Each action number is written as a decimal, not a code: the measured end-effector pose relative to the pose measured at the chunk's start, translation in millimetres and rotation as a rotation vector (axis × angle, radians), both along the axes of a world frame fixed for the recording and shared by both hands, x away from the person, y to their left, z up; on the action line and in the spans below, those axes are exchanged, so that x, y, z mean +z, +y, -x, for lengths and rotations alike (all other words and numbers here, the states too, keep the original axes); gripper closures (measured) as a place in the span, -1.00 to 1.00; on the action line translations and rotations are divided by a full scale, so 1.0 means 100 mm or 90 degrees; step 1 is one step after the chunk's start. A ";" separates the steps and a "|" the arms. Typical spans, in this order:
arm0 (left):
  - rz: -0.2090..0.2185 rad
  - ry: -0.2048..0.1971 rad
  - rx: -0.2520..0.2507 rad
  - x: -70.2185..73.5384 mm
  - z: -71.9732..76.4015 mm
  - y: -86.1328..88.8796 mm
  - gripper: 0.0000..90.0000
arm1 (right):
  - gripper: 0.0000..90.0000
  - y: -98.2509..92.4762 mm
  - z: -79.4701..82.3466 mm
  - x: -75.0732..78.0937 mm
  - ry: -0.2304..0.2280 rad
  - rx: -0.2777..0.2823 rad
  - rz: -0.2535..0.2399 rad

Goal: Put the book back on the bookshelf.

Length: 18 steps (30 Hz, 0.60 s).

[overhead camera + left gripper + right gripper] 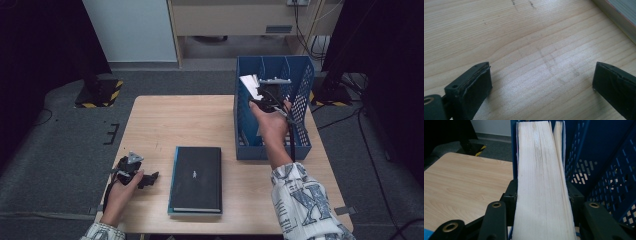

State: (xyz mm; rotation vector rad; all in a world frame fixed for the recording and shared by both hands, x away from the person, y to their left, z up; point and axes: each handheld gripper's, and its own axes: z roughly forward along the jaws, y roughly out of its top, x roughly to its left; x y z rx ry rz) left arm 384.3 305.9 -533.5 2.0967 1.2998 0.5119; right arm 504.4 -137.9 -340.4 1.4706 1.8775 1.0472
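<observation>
My right gripper [267,97] is raised over the blue file rack [300,75] and is shut on a thick book [250,82]. In the right gripper view the book's pale page edge [541,182] runs up between the two jaws, which press on its covers, and its far end leans into the rack [599,157]. A black book [196,177] lies flat near the front of the wooden table [175,120]. Just left of it, my left gripper [145,179] rests low on the table. Its jaws stand wide apart [541,77] over bare wood, with nothing between them.
The rack stands at the table's right side, with divider slots and perforated walls. A corner of the black book [621,15] shows at the top right of the left gripper view. Dark stands and cables sit on the floor beyond the table.
</observation>
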 end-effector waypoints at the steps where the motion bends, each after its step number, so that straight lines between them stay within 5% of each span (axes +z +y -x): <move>1: 0.000 0.000 0.000 0.00 0.00 0.00 -0.97 | 0.25 0.01 0.01 0.00 0.001 0.002 0.004; 9: 0.000 0.000 -0.001 0.00 0.00 0.00 -0.97 | 0.19 0.02 0.03 -0.05 0.002 0.005 -0.006; 18: 0.002 0.001 -0.001 0.00 0.00 -0.01 -0.97 | 0.23 0.01 0.07 -0.11 -0.030 -0.007 -0.031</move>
